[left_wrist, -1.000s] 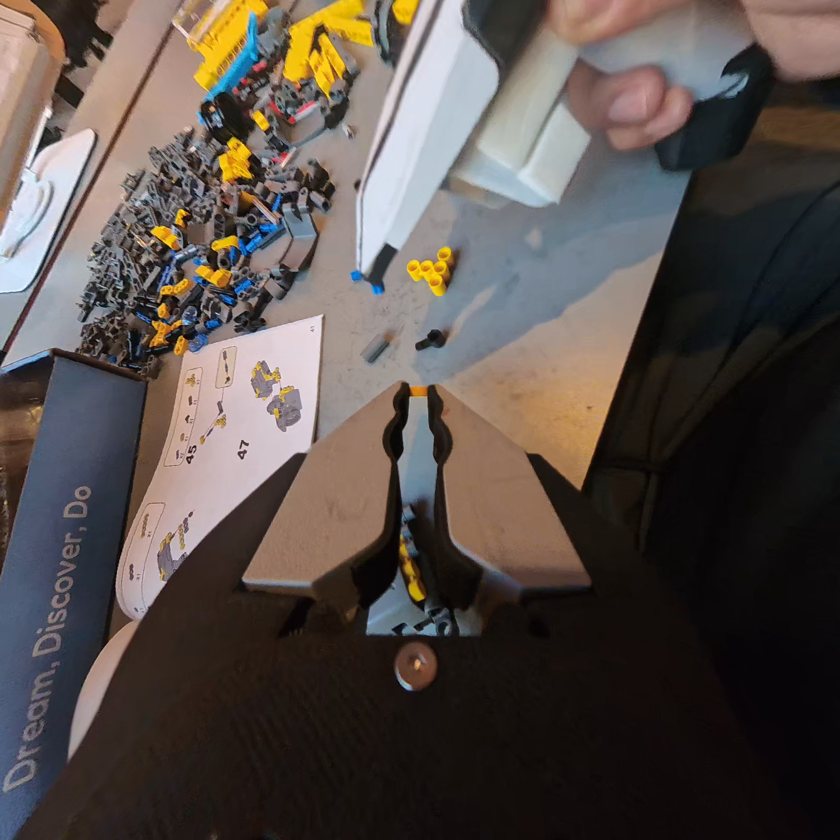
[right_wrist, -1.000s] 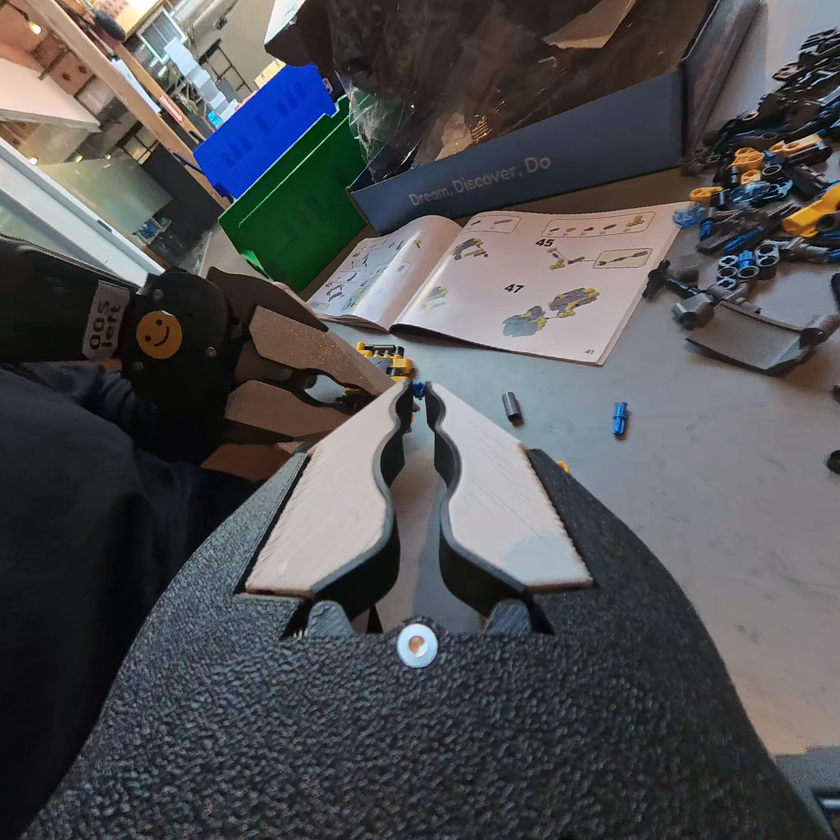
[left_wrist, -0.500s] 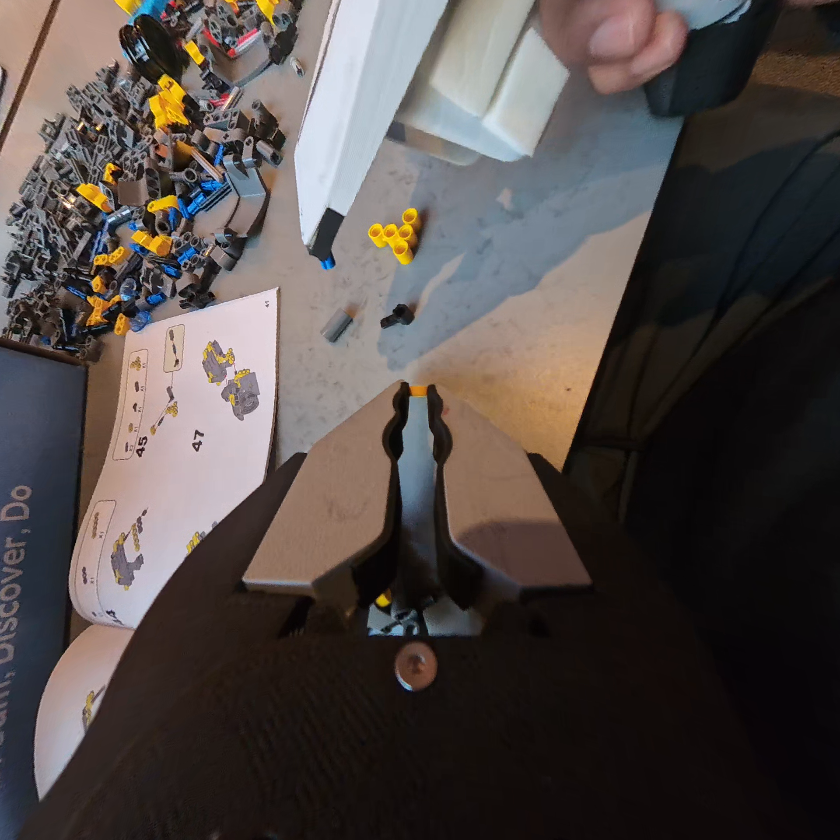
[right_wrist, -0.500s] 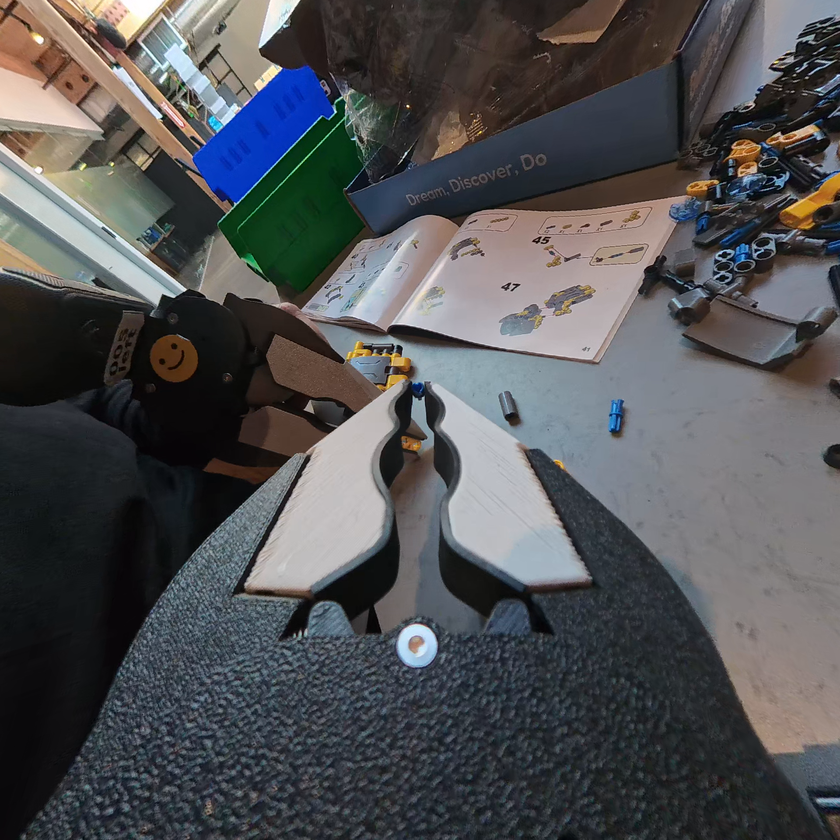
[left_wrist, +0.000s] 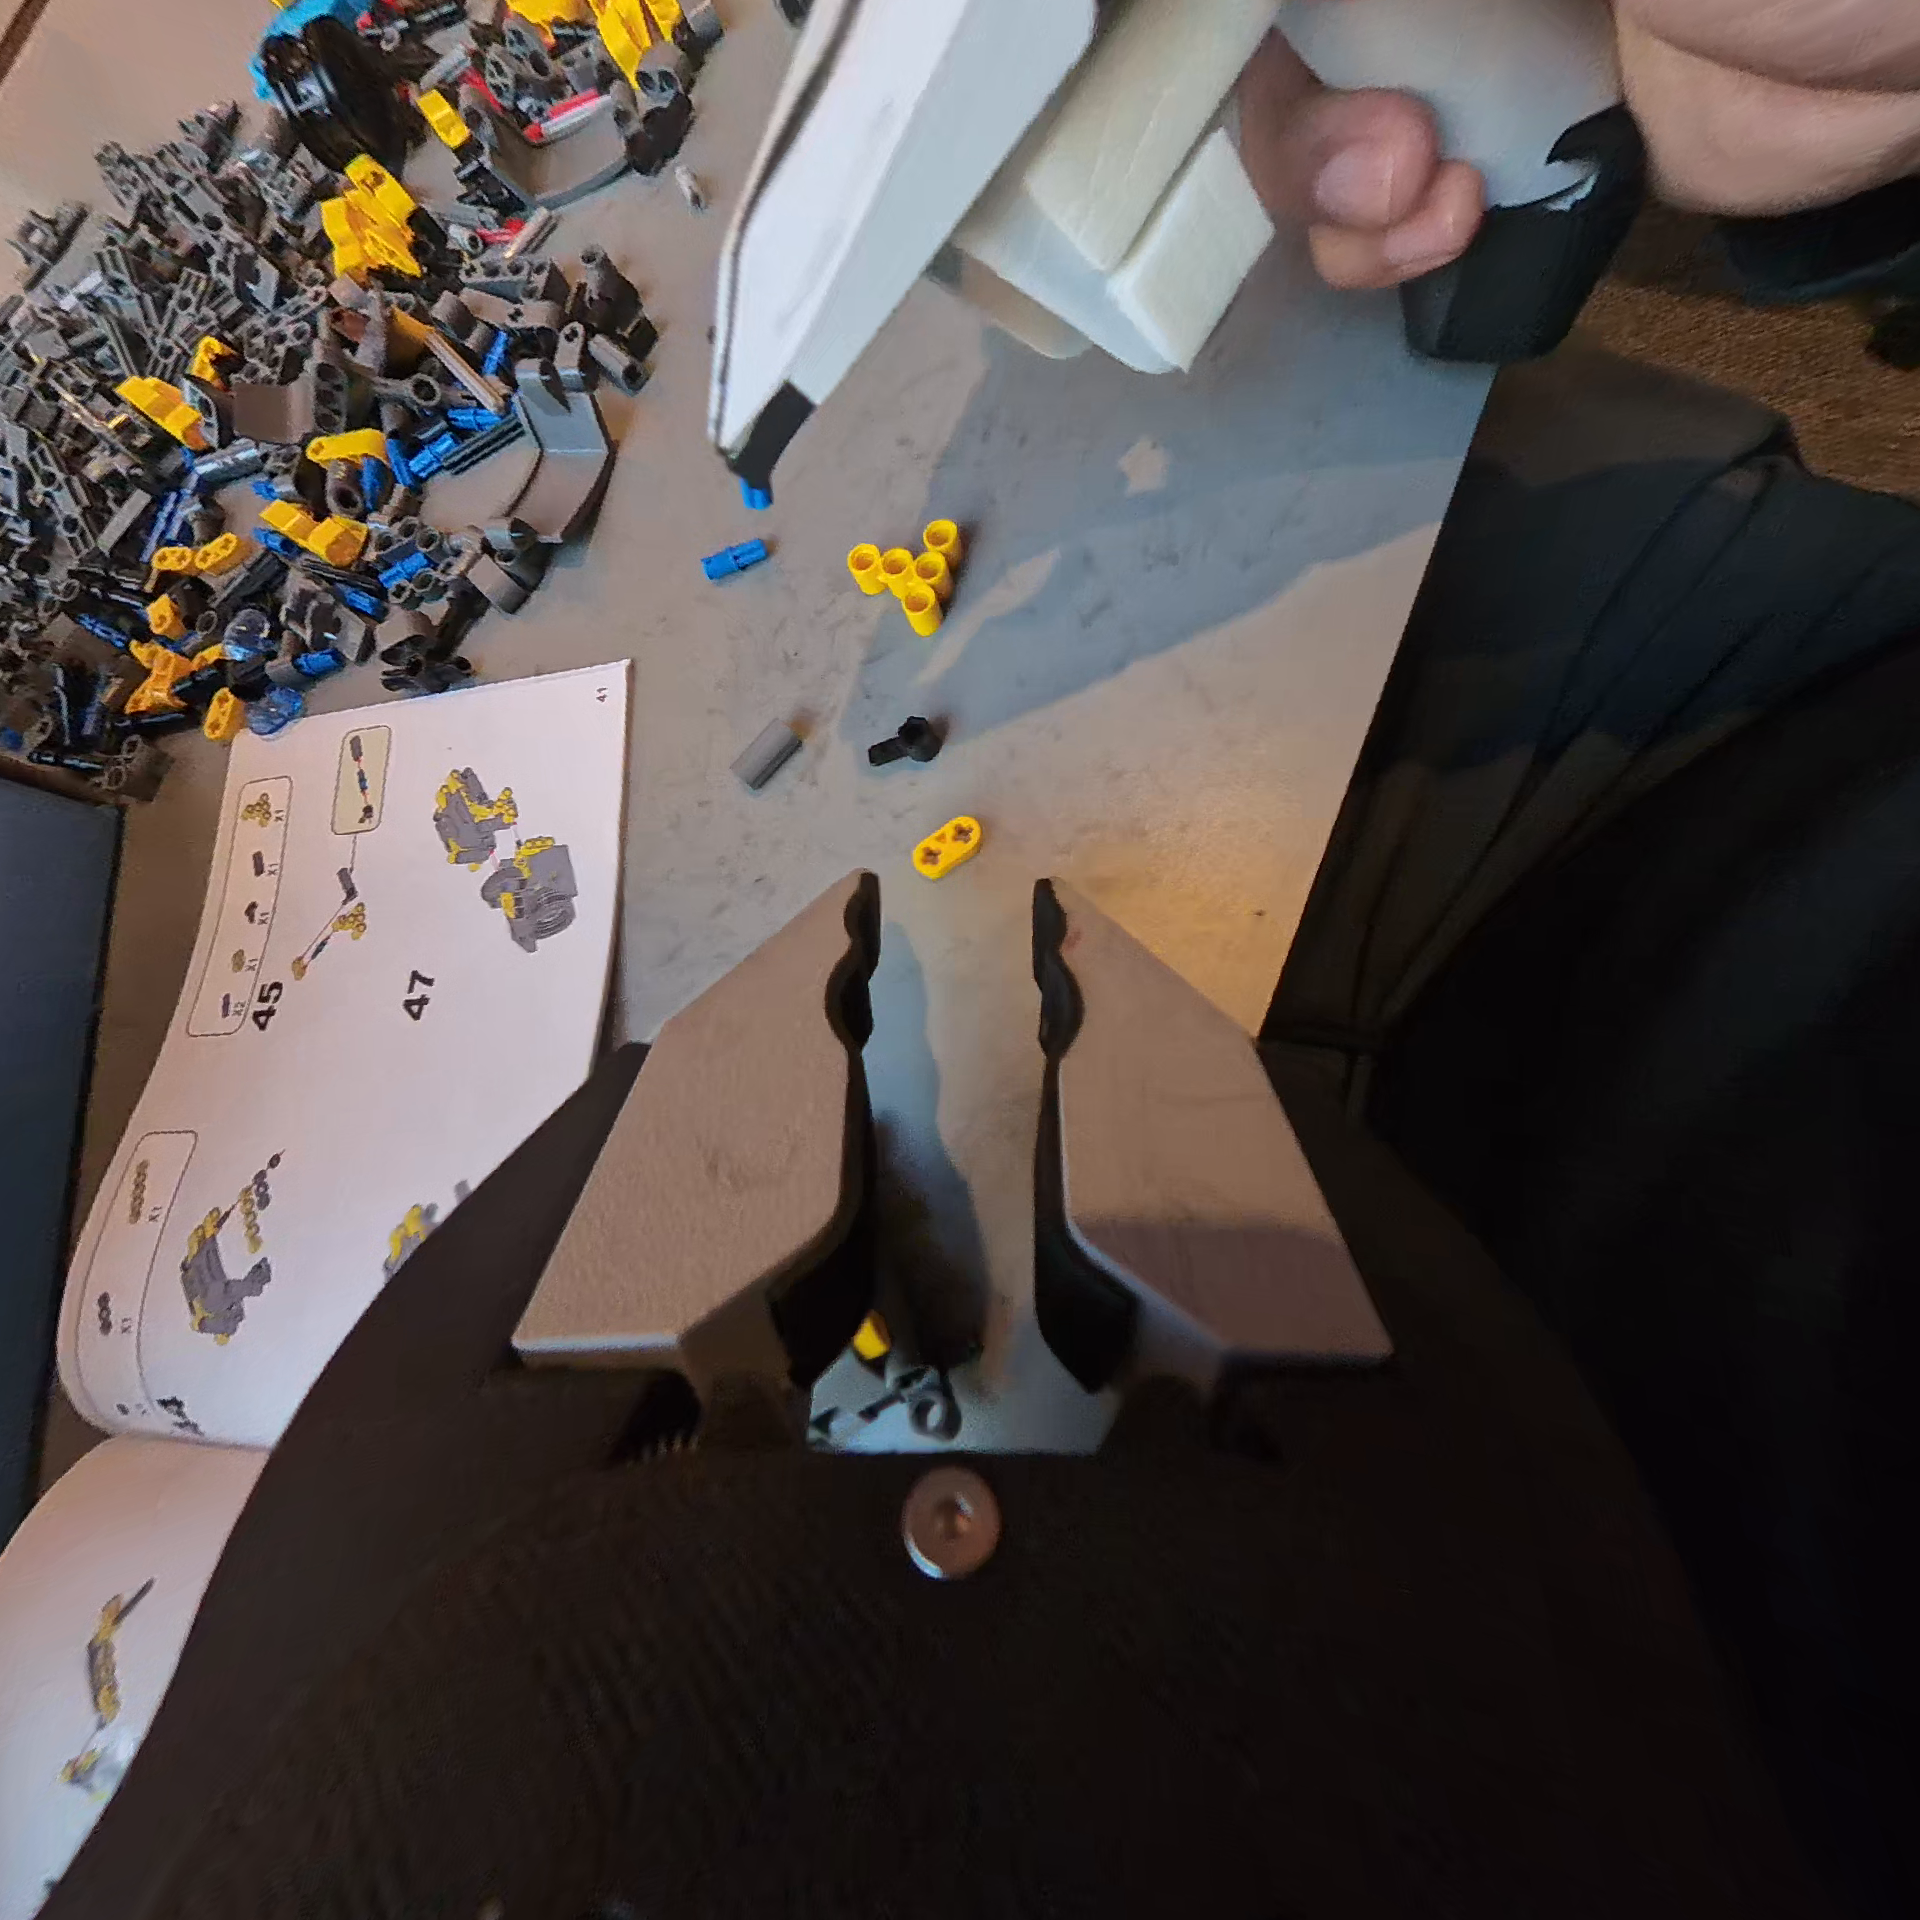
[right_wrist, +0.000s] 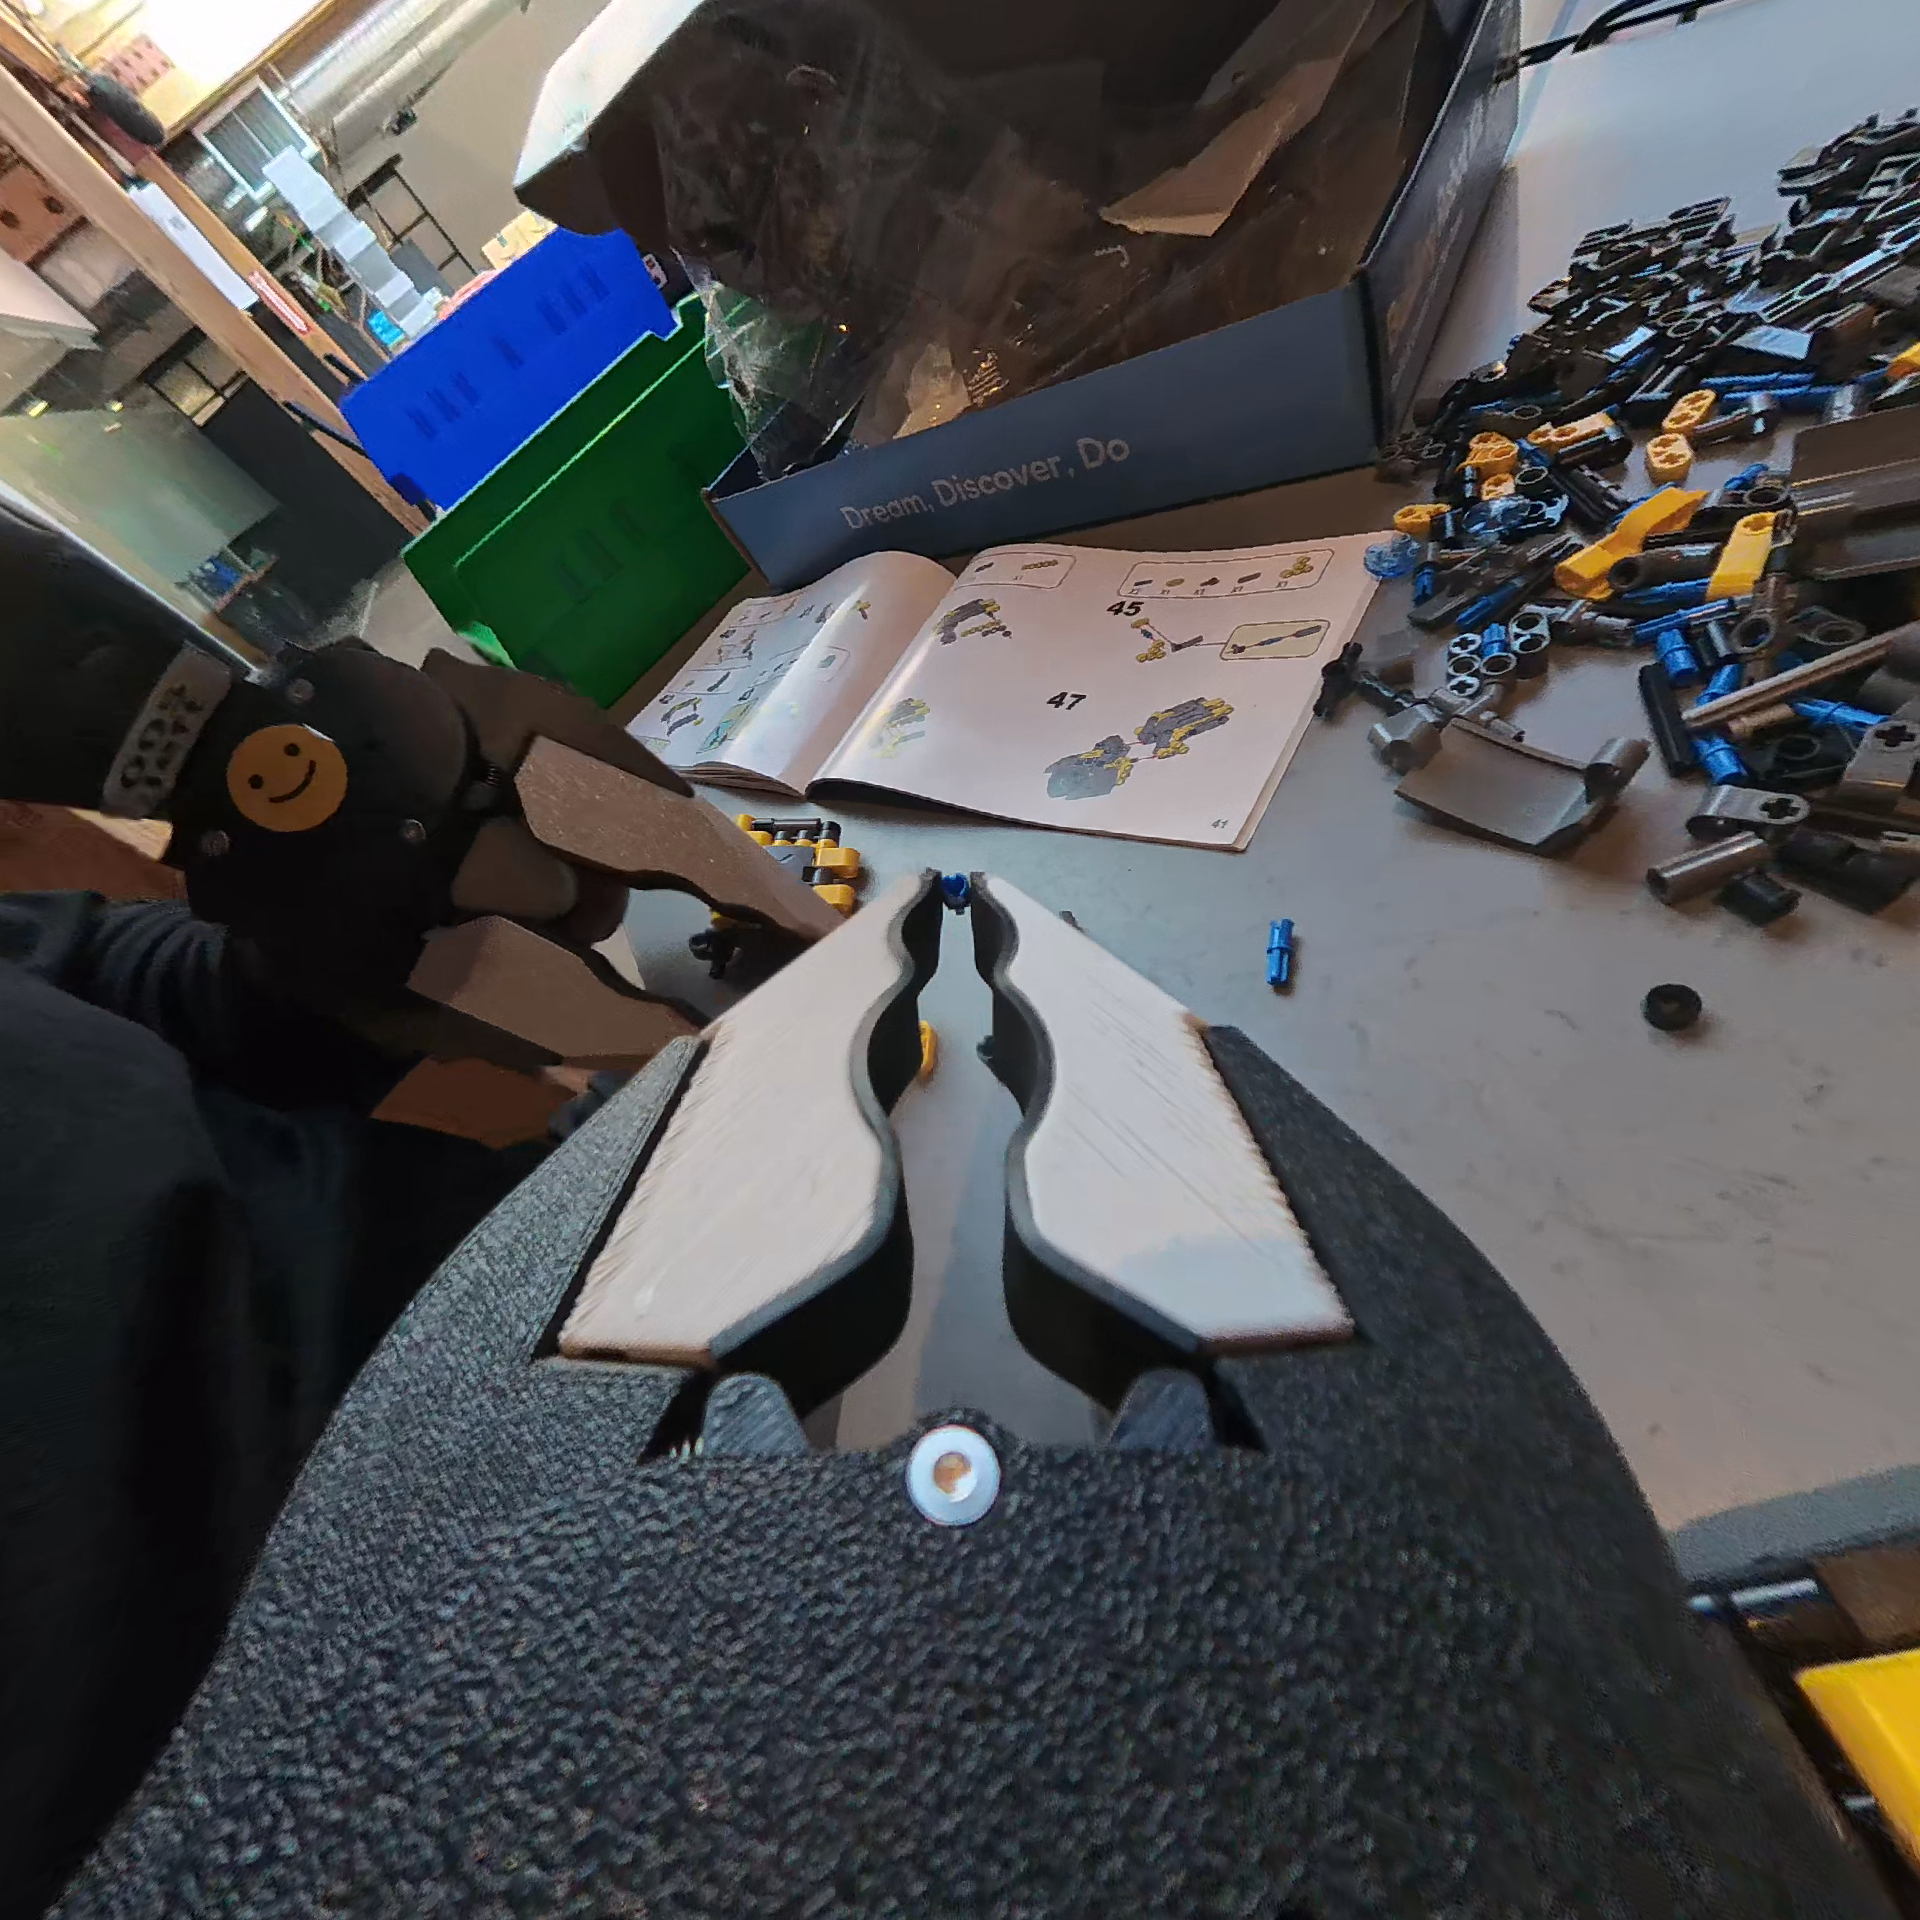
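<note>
My left gripper (left_wrist: 954, 888) is open and empty above the grey table (left_wrist: 1091, 644). A small yellow two-hole piece (left_wrist: 948, 847) lies on the table just ahead of its tips. A small yellow and grey assembly (left_wrist: 894, 1361) shows under the jaws, and also in the right wrist view (right_wrist: 805, 847). My right gripper (right_wrist: 954, 891) is shut on a small blue pin (right_wrist: 954, 886), close to the left gripper (right_wrist: 758, 971). In the left wrist view the right gripper (left_wrist: 755, 468) is white, held by a hand (left_wrist: 1371, 197), with the blue pin (left_wrist: 755, 490) at its tip.
An open instruction booklet (left_wrist: 395, 987) lies to the left. Loose on the table are a yellow cluster piece (left_wrist: 909, 571), a blue pin (left_wrist: 735, 559), a grey sleeve (left_wrist: 769, 750) and a black pin (left_wrist: 904, 740). A pile of parts (right_wrist: 1714, 582), a dark box (right_wrist: 1039, 478) and green (right_wrist: 582, 561) and blue bins stand beyond. Tip to tip, the grippers are about 8 cm apart.
My left gripper has opened and let go of the yellow two-hole piece, which now lies on the table. My right gripper stays shut on the blue pin.
</note>
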